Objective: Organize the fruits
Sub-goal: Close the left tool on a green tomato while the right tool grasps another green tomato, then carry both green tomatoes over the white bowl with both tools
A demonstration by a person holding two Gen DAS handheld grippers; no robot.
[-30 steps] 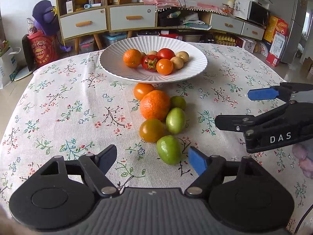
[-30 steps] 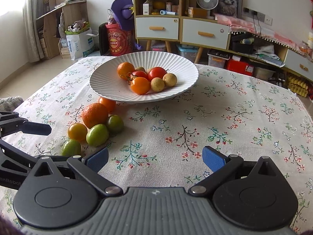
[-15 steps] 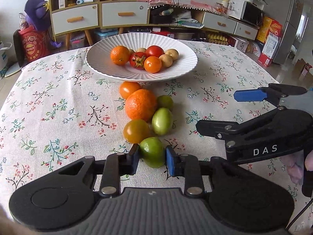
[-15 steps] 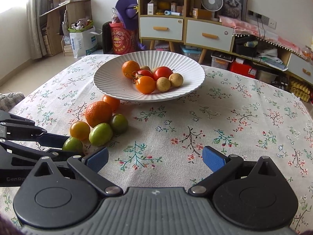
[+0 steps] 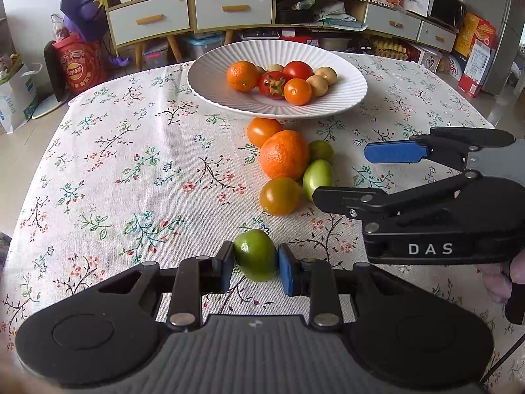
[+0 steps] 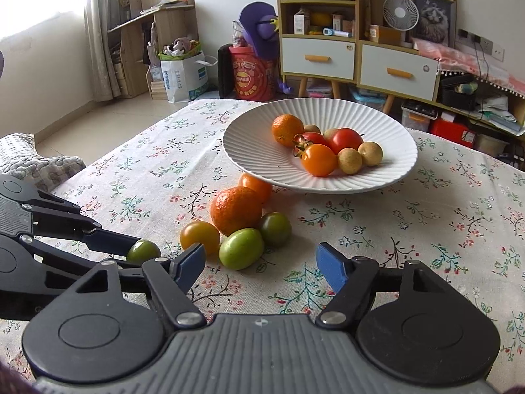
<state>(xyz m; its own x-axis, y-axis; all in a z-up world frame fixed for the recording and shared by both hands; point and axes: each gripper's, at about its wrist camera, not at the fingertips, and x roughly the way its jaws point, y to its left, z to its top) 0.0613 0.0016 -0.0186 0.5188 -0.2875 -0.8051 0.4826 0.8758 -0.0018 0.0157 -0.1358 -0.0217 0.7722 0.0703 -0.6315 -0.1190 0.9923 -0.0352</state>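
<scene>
the left gripper [image 5: 256, 271] has its blue pads pinching a green tomato [image 5: 256, 255] from both sides, low over the flowered surface [image 5: 131, 170], a little apart from the rest of the loose fruit. the right gripper [image 6: 259, 267] hangs just beside that pile, its jaws closing with only cloth between them; a lighter green tomato [image 6: 241, 248] sits just beyond its tips. the pile holds a big orange [image 6: 236, 210], a yellow-orange tomato [image 6: 200, 234], a dark green tomato [image 6: 275, 229] and an orange tomato [image 6: 257, 185] tucked at the rim of the white ribbed plate [image 6: 256, 144], which holds more fruit.
</scene>
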